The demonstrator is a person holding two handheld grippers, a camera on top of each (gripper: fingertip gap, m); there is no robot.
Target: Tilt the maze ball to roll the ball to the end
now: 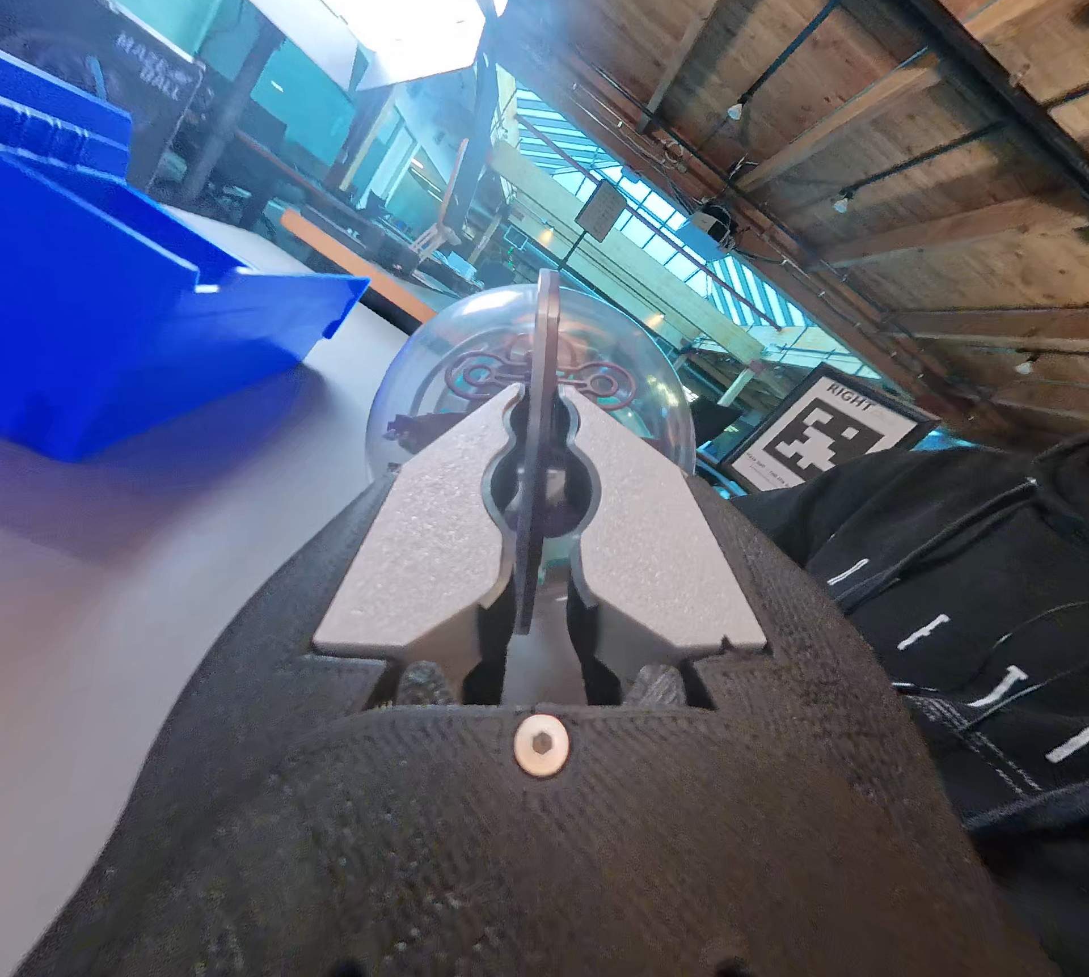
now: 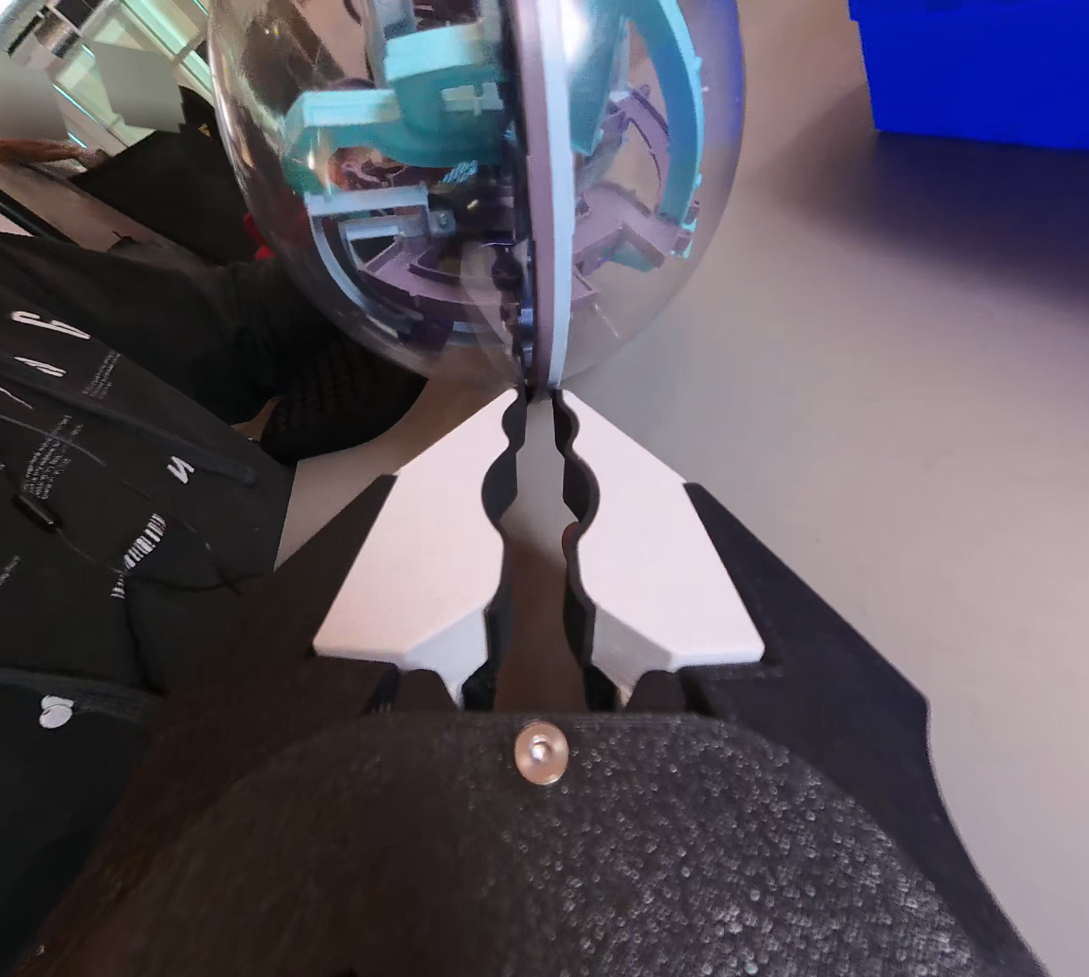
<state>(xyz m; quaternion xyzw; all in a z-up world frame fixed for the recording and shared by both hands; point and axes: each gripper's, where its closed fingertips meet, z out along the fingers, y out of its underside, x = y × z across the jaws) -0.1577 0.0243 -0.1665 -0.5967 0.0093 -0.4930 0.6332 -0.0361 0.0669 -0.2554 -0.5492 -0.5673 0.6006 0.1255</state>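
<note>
Left gripper clenched on the flat rim of the clear maze ball, held above the grey table near a blue bin; right gripper pinching the same rim at its fingertips, a person's black sleeve alongside

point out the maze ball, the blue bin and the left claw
maze ball (image 2: pixel 412 136): right wrist view, on its clear shell left of the rim.
blue bin (image 1: pixel 135 336): left wrist view, on its side wall.
left claw (image 1: pixel 539 395): left wrist view, between its fingertips, which clamp the rim.
</note>
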